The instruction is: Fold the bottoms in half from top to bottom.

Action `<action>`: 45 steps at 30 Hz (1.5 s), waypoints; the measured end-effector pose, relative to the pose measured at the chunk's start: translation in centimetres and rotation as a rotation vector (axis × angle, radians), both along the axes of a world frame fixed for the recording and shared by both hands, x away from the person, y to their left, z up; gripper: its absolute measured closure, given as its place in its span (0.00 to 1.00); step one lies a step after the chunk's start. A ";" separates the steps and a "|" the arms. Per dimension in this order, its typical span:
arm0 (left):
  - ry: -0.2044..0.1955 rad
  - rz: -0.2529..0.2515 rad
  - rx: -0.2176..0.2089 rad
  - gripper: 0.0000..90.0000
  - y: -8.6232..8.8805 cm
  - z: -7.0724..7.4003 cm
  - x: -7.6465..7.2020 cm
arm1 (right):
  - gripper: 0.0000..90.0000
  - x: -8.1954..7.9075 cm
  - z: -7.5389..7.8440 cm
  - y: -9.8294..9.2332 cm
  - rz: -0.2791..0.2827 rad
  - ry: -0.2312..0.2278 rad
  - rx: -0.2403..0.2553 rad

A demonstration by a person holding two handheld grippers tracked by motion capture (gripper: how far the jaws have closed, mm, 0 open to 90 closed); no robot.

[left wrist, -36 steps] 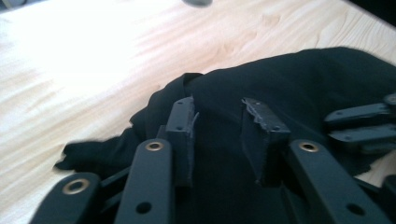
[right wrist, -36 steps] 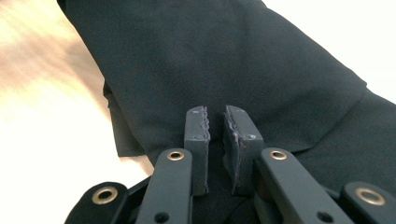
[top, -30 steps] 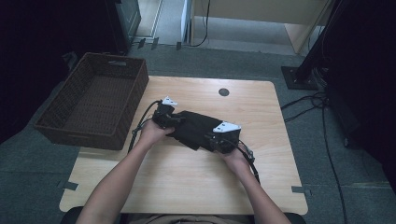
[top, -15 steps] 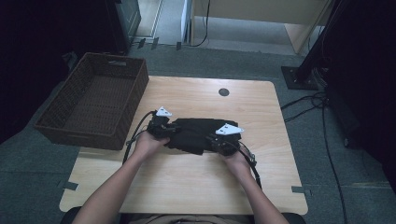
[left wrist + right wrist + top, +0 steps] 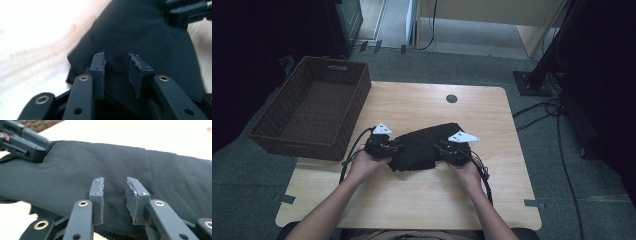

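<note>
Centrally, soft matte black folded cloth (image 5: 424, 146)

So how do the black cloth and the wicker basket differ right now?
The black cloth lies soft and crumpled mid-table between both grippers; the wicker basket stands rigid, brown and woven, at the table's left edge, away from them. The cloth is smaller than the basket. Both are dark.

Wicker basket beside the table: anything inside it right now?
The wicker basket shows only its bare woven floor. The strip behind its near wall is hidden. The black cloth lies on the table.
</note>
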State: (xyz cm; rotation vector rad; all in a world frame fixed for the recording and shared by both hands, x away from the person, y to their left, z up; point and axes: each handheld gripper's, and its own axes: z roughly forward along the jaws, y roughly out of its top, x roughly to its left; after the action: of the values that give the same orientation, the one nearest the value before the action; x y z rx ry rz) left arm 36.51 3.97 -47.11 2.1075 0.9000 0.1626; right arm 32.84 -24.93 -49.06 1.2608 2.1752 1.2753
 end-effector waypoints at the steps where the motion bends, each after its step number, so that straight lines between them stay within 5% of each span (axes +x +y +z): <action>1: -0.006 -0.001 -0.002 0.72 0.0 0.5 0.3 | 0.76 -0.2 0.4 0.0 -0.006 -0.001 0.002; 8: -0.064 -0.039 -0.003 0.68 -1.3 1.7 3.0 | 0.73 -1.3 1.4 0.7 -0.023 -0.023 -0.002; 17: 0.042 -0.085 0.019 0.67 -2.4 -1.6 5.0 | 0.67 -1.6 -0.6 1.9 -0.007 -0.006 -0.033; 24: 0.010 -0.087 0.055 0.67 -2.5 -1.8 3.2 | 0.66 -1.6 -1.3 1.8 -0.005 -0.007 -0.060; 45: 0.060 -0.059 -0.024 0.67 -1.8 -2.4 -2.6 | 0.66 -5.4 -1.6 0.9 0.035 -0.018 -0.042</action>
State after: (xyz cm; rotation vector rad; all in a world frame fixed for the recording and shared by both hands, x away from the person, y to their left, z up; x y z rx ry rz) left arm 33.92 2.16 -49.49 2.1232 0.8699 0.0582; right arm 27.43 -24.02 -50.66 1.1956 2.2082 1.2430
